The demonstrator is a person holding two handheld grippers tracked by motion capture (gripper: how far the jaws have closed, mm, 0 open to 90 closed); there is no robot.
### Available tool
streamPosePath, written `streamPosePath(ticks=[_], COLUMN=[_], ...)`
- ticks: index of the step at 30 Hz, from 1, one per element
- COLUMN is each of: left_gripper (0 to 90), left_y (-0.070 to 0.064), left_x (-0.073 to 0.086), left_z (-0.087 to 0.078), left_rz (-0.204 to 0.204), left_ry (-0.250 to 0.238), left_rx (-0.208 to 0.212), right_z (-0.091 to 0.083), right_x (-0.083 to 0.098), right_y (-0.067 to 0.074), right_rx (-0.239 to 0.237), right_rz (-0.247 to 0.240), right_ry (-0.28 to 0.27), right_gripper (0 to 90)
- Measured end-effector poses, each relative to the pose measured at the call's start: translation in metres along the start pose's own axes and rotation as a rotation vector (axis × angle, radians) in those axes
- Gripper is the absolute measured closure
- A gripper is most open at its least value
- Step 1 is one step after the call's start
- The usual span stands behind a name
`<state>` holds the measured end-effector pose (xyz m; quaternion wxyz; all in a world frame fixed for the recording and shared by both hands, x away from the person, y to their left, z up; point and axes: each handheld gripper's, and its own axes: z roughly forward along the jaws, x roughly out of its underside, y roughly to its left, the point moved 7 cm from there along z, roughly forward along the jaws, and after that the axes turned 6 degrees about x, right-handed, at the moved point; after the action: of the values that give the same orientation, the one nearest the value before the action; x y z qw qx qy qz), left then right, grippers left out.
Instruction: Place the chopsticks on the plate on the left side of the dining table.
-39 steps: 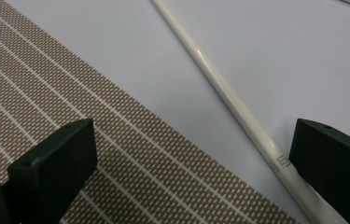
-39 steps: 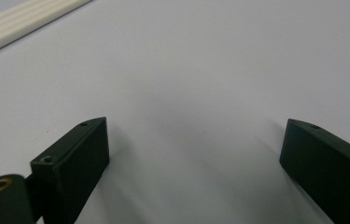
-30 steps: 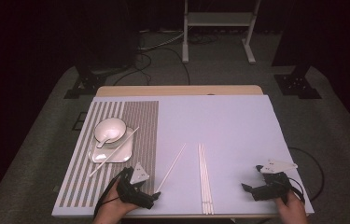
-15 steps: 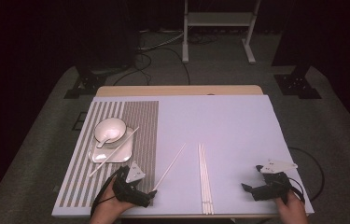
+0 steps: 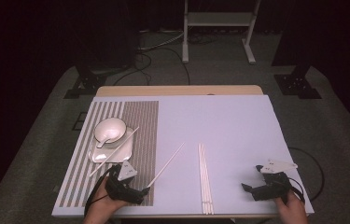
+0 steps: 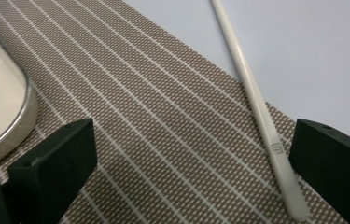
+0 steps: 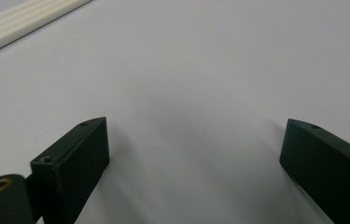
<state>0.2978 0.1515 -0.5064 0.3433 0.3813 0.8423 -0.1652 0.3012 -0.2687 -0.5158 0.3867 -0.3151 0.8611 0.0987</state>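
Two black grippers, left (image 5: 141, 192) and right (image 5: 249, 188), gape wide and empty; one loose white chopstick (image 6: 256, 101) lies between the left jaws on the brown striped placemat (image 6: 163, 140).

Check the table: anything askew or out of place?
One chopstick lies diagonally, thick end on the striped placemat, near the left hand-held gripper, apart from the straight bundle of chopsticks. Another chopstick leans across the plate.
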Motion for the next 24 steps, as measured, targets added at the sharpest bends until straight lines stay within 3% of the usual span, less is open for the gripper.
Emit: streamPosePath(ticks=[24], left_gripper=[0.1], left_y=[0.029], left_x=[0.012], left_z=[-0.014], left_rz=[-0.051], left_ry=[0.001], left_rx=[-0.078], right_z=[0.0], right_x=[0.0], right_y=[0.0], right_rx=[0.0], right_rz=[0.0], right_ry=[0.0], right_gripper=[6.8])
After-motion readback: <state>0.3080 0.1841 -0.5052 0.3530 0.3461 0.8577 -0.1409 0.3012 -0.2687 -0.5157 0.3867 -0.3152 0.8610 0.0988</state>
